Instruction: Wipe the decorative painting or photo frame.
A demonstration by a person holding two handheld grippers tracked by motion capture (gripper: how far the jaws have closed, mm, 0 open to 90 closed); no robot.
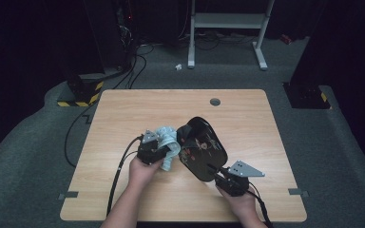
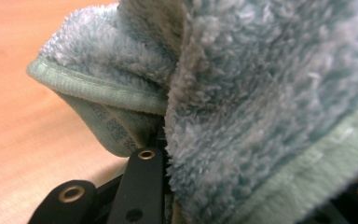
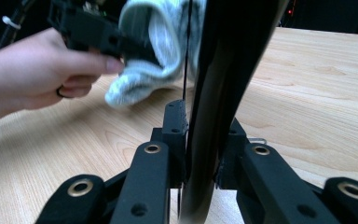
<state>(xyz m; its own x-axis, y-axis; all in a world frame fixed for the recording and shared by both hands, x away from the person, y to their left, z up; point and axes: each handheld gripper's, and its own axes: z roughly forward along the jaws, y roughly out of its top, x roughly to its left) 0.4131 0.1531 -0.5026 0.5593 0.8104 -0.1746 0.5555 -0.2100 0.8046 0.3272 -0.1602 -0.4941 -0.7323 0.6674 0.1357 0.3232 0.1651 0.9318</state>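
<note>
Over the middle of a wooden table (image 1: 123, 190), the left gripper (image 1: 158, 151) is clamping a fluffy light-blue cloth (image 1: 168, 142), which is bunching between and over its jaws and pressing against the left face of a glossy black plate (image 1: 204, 147). The plate is standing tilted on edge. At its lower right rim, the right gripper (image 1: 218, 172) is pinching it tightly. No readable writing is showing.
</note>
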